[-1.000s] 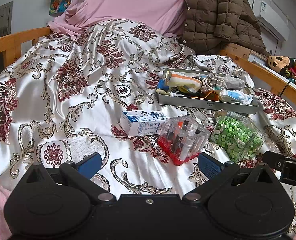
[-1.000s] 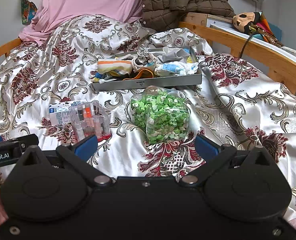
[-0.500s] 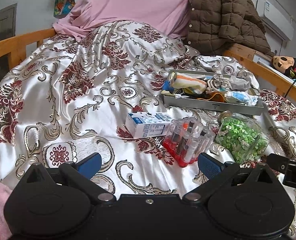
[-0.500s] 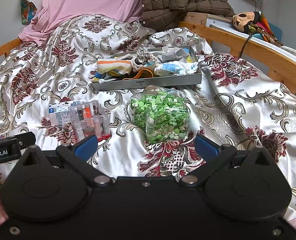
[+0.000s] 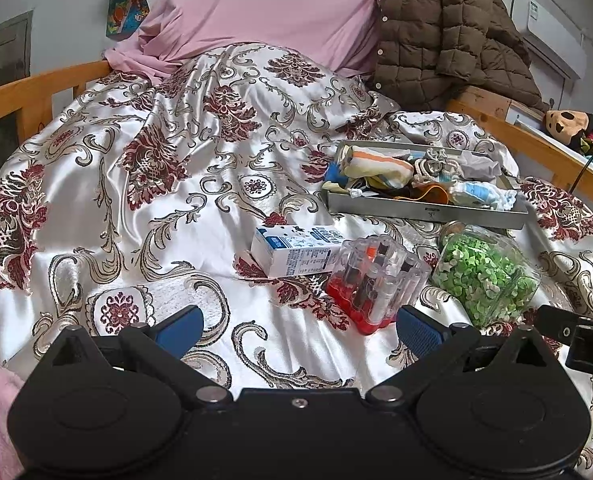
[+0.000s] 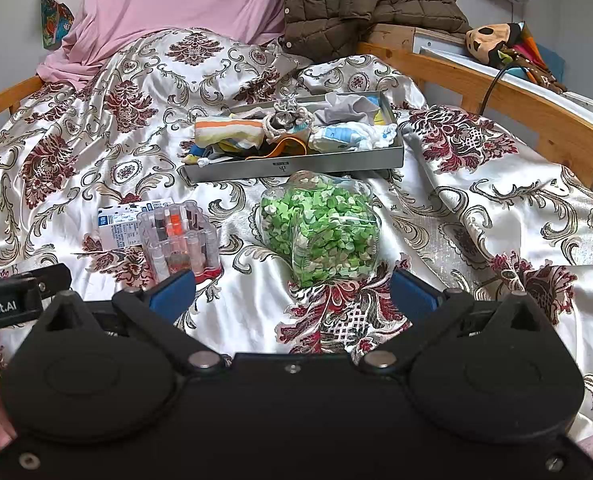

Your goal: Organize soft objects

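Observation:
A grey metal tray (image 5: 424, 211) (image 6: 296, 165) sits on the bed, filled with several soft items: a striped cloth (image 5: 380, 162) (image 6: 228, 130), a knitted scrunchie (image 6: 288, 116), a grey cloth (image 6: 344, 110) and a white-blue cloth (image 5: 480, 194) (image 6: 352, 136). My left gripper (image 5: 296, 326) is open and empty, low over the bedspread, well short of the tray. My right gripper (image 6: 292, 290) is open and empty, just in front of the green jar.
A milk carton (image 5: 296, 250) (image 6: 120, 224), a clear case of vials with a red base (image 5: 376, 280) (image 6: 180, 240) and a clear jar of green pieces (image 5: 484, 276) (image 6: 320, 228) lie on the patterned bedspread before the tray. A wooden bed rail (image 6: 496, 96) runs along the right; a brown jacket (image 5: 448, 36) is behind.
The left gripper has drifted left and tilted, so the scene has shifted right and down in its view. The right gripper has barely moved. Both stay open.

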Available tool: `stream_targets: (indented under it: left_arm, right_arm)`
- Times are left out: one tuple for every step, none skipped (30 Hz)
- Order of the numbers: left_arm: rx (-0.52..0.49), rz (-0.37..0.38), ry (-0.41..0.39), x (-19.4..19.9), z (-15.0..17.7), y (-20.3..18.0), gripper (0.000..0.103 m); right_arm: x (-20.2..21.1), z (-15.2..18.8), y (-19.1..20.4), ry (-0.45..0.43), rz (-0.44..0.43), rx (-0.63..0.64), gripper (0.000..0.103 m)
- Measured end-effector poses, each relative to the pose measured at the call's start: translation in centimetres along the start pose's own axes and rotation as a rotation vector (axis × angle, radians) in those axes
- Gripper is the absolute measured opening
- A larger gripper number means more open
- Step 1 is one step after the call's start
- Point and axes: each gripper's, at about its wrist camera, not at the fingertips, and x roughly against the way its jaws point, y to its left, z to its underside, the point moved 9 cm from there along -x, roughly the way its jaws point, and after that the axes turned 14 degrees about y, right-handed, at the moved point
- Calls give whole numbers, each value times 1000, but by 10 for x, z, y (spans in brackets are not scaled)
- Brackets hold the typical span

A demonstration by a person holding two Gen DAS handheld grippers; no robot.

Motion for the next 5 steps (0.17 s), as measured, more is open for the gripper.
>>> stream_targets:
  left_arm:
    - [-1,2,6,-1,-1,-1,102]
    - [-2,2,11,-2,-1,-1,102]
    - [-5,0,16,-3,-1,-1,102]
    - [-8,-4,23,-3,0,-2,102]
    - [-14,-8,34,-5,0,-3,102]
  right_arm:
    - [0,0,1,0,0,1,102]
    - [0,0,0,1,1,3,102]
    - [0,1,0,1,2,4,102]
    - [0,2,-1,3,1,6,102]
    - [0,2,-1,6,0,6,102]
